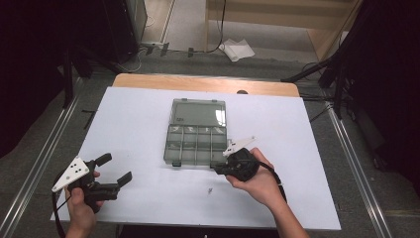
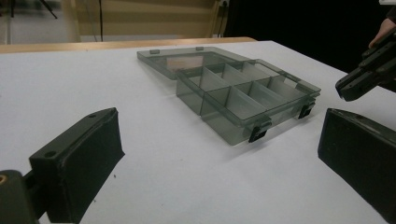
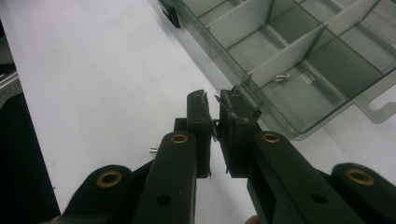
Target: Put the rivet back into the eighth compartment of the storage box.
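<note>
A clear grey compartment box [image 1: 189, 148] lies open at the middle of the white sheet, its lid [image 1: 199, 111] folded flat behind it. My right gripper [image 1: 218, 168] sits at the box's near right corner, jaws nearly together with nothing seen between them [image 3: 214, 105]. One small screw [image 3: 281, 77] rests in a compartment of the box [image 3: 261, 51]. Another tiny screw [image 1: 210, 190] lies on the sheet just in front, also beside the right gripper's jaws [image 3: 152, 150]. My left gripper [image 1: 117, 168] is held at the near left, wide open [image 2: 219, 158], facing the box [image 2: 219, 123].
The white sheet [image 1: 138, 119] covers most of a wooden table whose back edge [image 1: 198, 82] shows. Black stands and metal floor rails [image 1: 49, 148] flank the table. The other hand's gripper [image 2: 369, 77] shows at the right of the left gripper view.
</note>
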A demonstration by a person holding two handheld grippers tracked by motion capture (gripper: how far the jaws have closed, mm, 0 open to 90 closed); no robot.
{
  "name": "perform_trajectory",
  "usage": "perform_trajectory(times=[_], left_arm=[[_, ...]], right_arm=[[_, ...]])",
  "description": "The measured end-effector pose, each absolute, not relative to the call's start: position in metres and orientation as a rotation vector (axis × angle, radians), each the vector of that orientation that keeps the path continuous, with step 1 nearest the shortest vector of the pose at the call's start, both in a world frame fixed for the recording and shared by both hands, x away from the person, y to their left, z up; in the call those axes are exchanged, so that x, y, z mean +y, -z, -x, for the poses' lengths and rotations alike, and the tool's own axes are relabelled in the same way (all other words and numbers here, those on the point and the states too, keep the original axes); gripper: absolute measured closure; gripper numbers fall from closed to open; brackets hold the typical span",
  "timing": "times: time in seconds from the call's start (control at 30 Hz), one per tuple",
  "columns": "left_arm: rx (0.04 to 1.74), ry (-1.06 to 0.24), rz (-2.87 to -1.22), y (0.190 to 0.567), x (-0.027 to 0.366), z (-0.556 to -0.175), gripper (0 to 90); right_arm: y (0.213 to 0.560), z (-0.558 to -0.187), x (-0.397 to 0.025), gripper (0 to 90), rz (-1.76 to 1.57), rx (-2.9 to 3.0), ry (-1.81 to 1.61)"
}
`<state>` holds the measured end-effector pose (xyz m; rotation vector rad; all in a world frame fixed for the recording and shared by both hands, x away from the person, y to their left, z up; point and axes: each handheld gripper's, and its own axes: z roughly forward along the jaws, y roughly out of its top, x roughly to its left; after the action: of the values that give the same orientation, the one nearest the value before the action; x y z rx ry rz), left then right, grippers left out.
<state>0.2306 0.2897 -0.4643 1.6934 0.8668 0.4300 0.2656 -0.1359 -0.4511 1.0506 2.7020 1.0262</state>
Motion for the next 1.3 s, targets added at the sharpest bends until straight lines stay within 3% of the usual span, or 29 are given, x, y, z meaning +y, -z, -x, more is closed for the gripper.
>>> perform_trajectory(times=[1.3], left_arm=[[0.870, -0.435, -1.687, 0.464, 0.291, -0.230, 0.0]], right_arm=[[0.447, -0.299, -0.139, 84.3, -1.115, 2.660, -1.002]])
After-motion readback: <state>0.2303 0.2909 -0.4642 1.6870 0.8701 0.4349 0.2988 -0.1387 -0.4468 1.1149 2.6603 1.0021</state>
